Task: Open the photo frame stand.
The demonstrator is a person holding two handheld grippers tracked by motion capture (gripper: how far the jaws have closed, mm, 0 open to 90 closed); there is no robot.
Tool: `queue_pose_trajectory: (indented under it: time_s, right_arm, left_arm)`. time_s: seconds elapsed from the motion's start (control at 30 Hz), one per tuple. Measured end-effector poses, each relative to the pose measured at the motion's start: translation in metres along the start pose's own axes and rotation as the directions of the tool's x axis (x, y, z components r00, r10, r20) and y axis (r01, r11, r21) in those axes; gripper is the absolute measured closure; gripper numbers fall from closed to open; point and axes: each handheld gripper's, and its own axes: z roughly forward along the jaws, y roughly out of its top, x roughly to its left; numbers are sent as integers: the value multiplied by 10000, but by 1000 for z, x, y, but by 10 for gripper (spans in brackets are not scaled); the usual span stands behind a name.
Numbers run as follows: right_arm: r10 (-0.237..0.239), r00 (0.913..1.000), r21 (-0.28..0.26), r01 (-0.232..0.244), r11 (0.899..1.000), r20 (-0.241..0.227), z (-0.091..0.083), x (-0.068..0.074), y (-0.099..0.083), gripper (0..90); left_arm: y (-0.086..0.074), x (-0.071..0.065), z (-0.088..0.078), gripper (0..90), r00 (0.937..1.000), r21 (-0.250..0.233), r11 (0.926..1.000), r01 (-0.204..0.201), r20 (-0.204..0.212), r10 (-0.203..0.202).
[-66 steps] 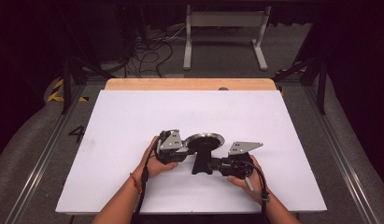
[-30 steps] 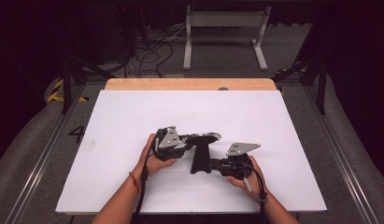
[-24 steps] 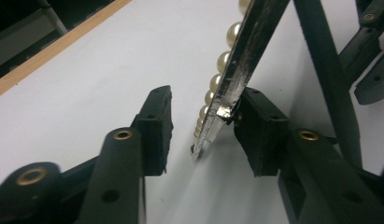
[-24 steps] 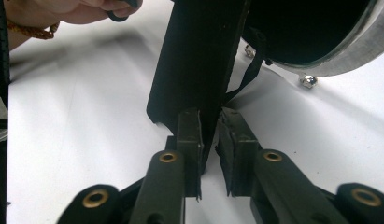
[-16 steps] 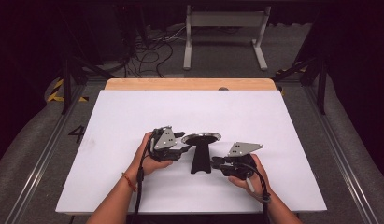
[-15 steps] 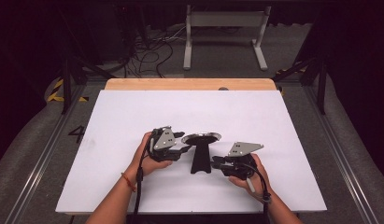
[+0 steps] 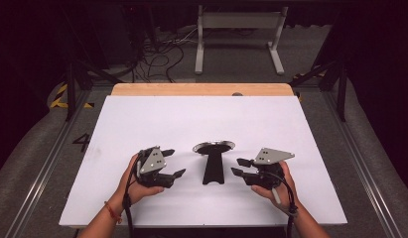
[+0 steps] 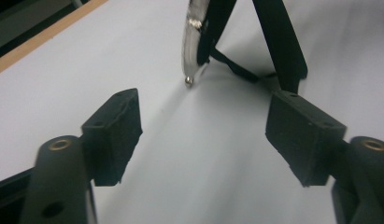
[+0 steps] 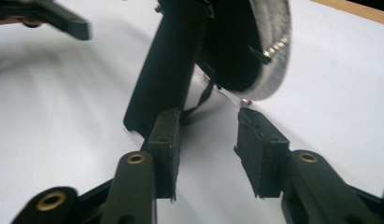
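A black stand-like object [image 7: 213, 166], with a round metal-rimmed head [image 7: 214, 147] and a flat tapered black leg, rests by itself mid-table. My left gripper [image 7: 174, 162] is to its left, a little apart. Its jaws have just been opening and nothing is between them. In the left gripper view the open pads [image 8: 116, 133] frame bare table, with the metal rim [image 8: 192, 42] and black leg [image 8: 279, 42] ahead. My right gripper [image 7: 237, 166] sits to the object's right. Its jaws have also just been opening and are empty. The right gripper [image 9: 208, 126] faces the leg [image 9: 168, 65] and round head [image 9: 255, 46] at close range.
The white tabletop [image 7: 157, 119] has a wooden strip [image 7: 201, 89] along its far edge. Behind it on the floor are a grey metal frame [image 7: 238, 22] and loose cables [image 7: 159, 54]. Rails run along both sides of the table.
Both grippers have let go of the object and opened. The left hand has drawn away to the left, the right slightly to the right. The object now rests alone.
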Motion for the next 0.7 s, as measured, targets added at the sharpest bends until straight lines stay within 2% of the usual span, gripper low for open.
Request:
queue_pose_trajectory:
  time_s: [0.17, 0.23, 0.33, 0.47, 0.53, 0.7]
  right_arm:
    - [124, 9999, 31, -124, 9999, 26, -2, -3, -8, 520]
    - [253, 9997, -119, -253, 9996, -51, -5, -4, -8, 497]
    - [447, 9988, -274, -452, 9986, -189, -6, -6, -7, 482]
    - [372, 9990, -210, -377, 9991, -255, -4, -4, -5, 475]
    - [200, 9997, -9, -200, 9998, -124, -1, 0, -4, 474]
    - [126, 9996, 312, -119, 9994, -245, 13, 5, -5, 473]
  left_arm:
    - [-13, -9, -13, 208, 9997, 136, 9997, 216, 79, -217]
    - [-19, -15, -19, 201, 9999, 280, 9995, 130, 79, -132]
    - [-26, -18, -22, 189, 9993, 176, 9994, 300, 203, -304]
    - [-33, -20, -22, 173, 9997, 387, 9990, 231, 64, -234]
    - [-36, -20, -23, 169, 9995, 358, 9989, 303, 62, -306]
    - [-38, -19, -25, 164, 9995, 369, 9988, 307, -79, -305]
